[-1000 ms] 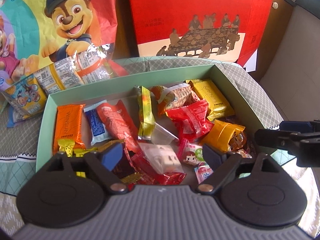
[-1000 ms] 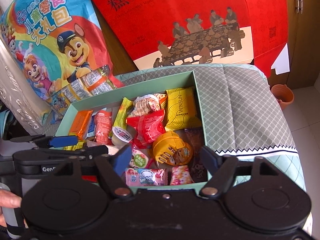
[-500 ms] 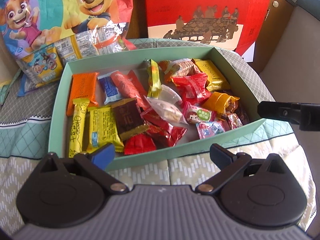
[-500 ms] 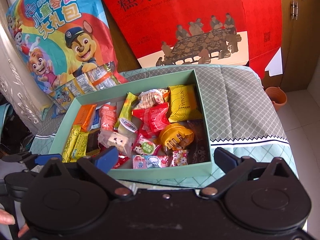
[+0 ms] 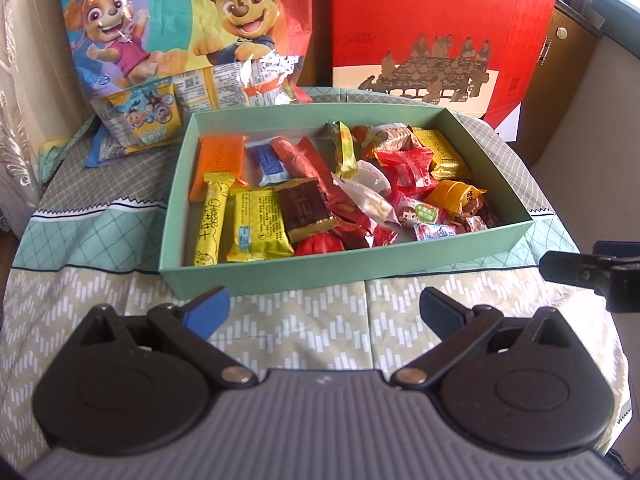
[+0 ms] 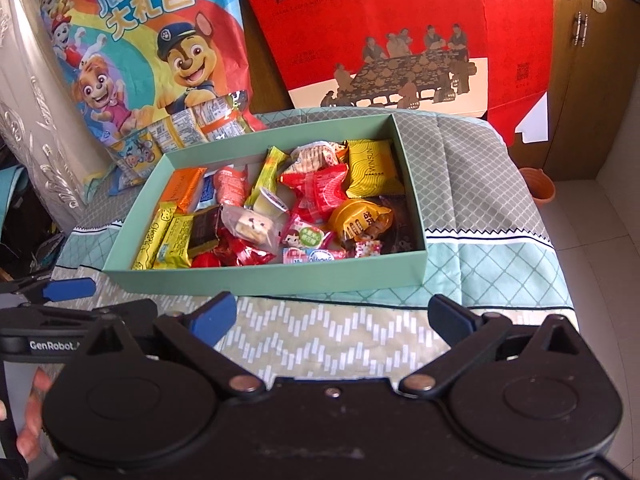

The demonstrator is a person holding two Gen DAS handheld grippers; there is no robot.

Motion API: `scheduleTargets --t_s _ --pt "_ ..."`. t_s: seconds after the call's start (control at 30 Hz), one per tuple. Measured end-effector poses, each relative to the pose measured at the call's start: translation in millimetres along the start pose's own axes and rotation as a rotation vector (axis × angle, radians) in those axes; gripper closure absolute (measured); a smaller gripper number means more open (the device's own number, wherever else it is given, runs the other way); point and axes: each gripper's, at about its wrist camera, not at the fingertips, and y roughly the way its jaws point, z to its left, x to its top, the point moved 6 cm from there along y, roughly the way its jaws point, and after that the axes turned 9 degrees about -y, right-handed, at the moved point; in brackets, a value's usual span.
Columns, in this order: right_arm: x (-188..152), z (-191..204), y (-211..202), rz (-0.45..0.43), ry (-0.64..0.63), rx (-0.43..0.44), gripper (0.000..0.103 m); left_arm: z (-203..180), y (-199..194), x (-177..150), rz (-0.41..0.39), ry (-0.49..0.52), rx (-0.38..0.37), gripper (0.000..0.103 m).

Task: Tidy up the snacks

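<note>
1. Left gripper [image 5: 322, 308]: jaws spread wide, released, nothing between the fingers. It hangs over the patterned tablecloth [image 5: 320, 344], just short of the near wall of the box, touching nothing.
2. Right gripper [image 6: 332, 312]: jaws likewise spread wide and empty, above the cloth on the near side of the box. In the left wrist view one of its fingers shows at the right edge, clear of the box.
3. Mint-green box [image 6: 264, 278]: a shallow, open rectangular tray resting on the cloth-covered table. Its long axis runs left to right across both views, slightly skewed, one long wall facing the grippers.
4. Snacks inside the box, loose and overlapping:
   - orange wafer pack [image 5: 218, 164] at the far left, long axis pointing away from the grippers;
   - yellow cheese stick [image 5: 212, 220] in front of it, lengthwise along the left wall;
   - brown chocolate pack [image 5: 306, 208] near centre, tilted;
   - yellow Winsun pack [image 6: 372, 168] at the far right corner.
5. Behind the box: a cartoon-dog snack bag [image 6: 140, 60] with small packets [image 6: 192, 128] at its foot, and a red gift box [image 6: 400, 36] standing upright.
6. A person's fingers [image 6: 30, 416] show at the lower left of the right wrist view.
</note>
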Motion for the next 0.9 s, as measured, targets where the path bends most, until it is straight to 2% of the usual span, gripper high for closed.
scheduleTargets --t_s 0.13,0.47,0.67,0.9 --pt "-13 8 -7 0.019 -0.011 -0.005 0.000 14 -11 -12 -0.012 -0.017 0.007 0.000" --pt "-39 25 -6 0.084 -0.038 -0.027 0.000 50 -30 -29 -0.044 -0.075 0.094 0.000" --pt "-44 32 -5 0.096 -0.069 -0.028 0.000 59 -30 -28 -0.050 -0.108 0.137 0.000" --pt "-43 27 1 0.107 -0.059 -0.036 0.000 58 -24 -28 -0.037 -0.087 0.173 0.000"
